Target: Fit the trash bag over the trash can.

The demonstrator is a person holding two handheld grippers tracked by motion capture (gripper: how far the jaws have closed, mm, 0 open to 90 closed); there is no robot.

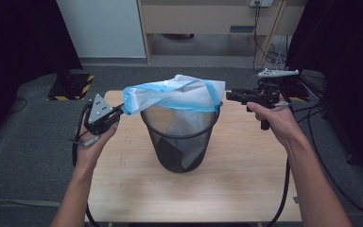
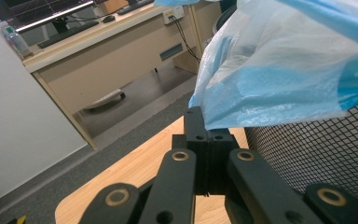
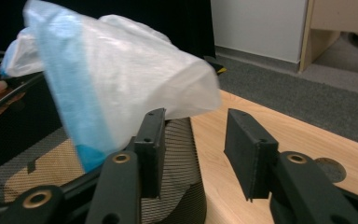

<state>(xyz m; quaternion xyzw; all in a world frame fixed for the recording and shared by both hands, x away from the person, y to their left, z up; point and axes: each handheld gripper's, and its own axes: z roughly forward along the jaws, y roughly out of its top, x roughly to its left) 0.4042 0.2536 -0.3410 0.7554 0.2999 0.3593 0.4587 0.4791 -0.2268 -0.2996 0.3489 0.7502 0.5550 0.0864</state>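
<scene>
A black mesh waste bin (image 1: 182, 146) stands in the middle of the wooden table (image 1: 246, 184). A thin blue and white plastic bag (image 1: 175, 92) is draped over its rim, partly hanging inside. My left gripper (image 1: 121, 111) is at the bin's left, shut on the bag's left edge; in the left gripper view its jaws (image 2: 208, 137) meet where the bag (image 2: 279, 70) starts. My right gripper (image 1: 230, 96) is just right of the bin's rim, open. In the right gripper view the bag (image 3: 121, 88) lies beside the left jaw, with nothing between the jaws (image 3: 193, 140).
Grey carpet surrounds the table. A beige desk (image 1: 208, 16) and a white panel (image 1: 101, 28) stand behind it, with cables (image 1: 269, 47) on the floor at the back right. Dark curtains close off both sides.
</scene>
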